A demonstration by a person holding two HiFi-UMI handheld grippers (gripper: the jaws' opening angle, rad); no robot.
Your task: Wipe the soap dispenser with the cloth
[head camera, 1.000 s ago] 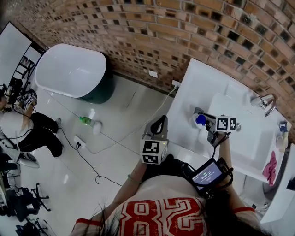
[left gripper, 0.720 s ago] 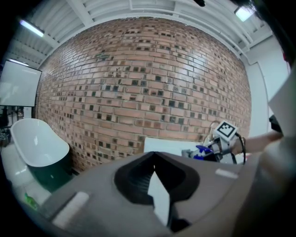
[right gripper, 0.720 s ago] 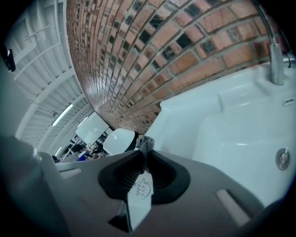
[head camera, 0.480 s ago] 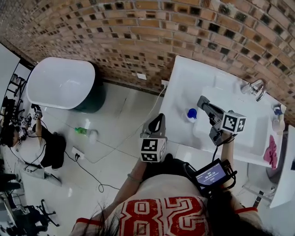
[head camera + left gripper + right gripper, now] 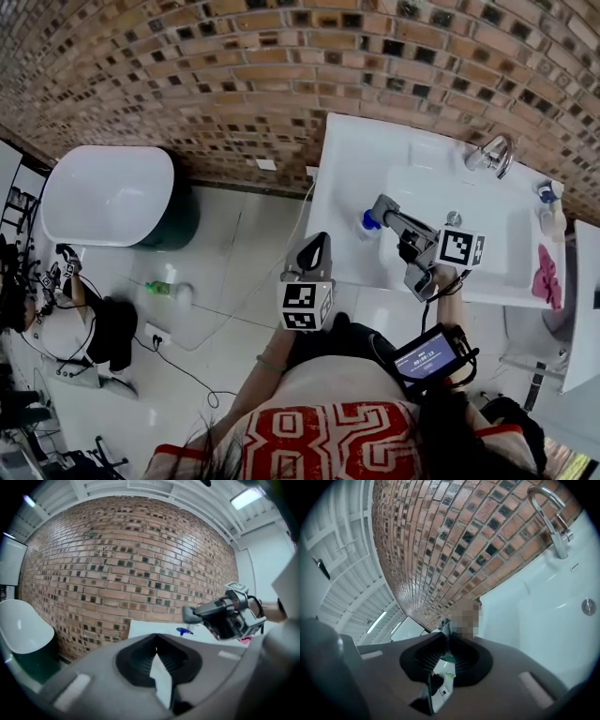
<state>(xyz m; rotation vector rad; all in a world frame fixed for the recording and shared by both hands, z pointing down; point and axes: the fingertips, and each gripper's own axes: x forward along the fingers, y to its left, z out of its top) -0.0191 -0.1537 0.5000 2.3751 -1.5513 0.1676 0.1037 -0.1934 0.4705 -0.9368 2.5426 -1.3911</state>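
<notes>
A white bottle with a blue pump top (image 5: 372, 220) stands on the left part of the white sink counter (image 5: 342, 169); its blue top (image 5: 184, 631) also shows in the left gripper view. My right gripper (image 5: 381, 205) hovers just beside it over the counter, jaws together and empty. A pink cloth (image 5: 547, 276) lies at the counter's far right edge, away from both grippers. My left gripper (image 5: 321, 242) is held off the counter's front-left, over the floor, jaws closed on nothing. The right gripper view shows its jaws (image 5: 447, 637) pointing past the basin toward the brick wall.
A chrome faucet (image 5: 493, 153) stands behind the basin (image 5: 469, 202), with the drain (image 5: 588, 606) in its floor. Another blue-topped bottle (image 5: 546, 193) stands at the far right. A brick wall (image 5: 281, 75) backs the counter. A white tub (image 5: 108, 197), cables and a green bottle (image 5: 159, 289) are on the floor.
The head view has swung, so the sink now sits further left and higher. My right gripper stays beside the blue-topped bottle, its tips a little nearer it. The left gripper has barely moved.
</notes>
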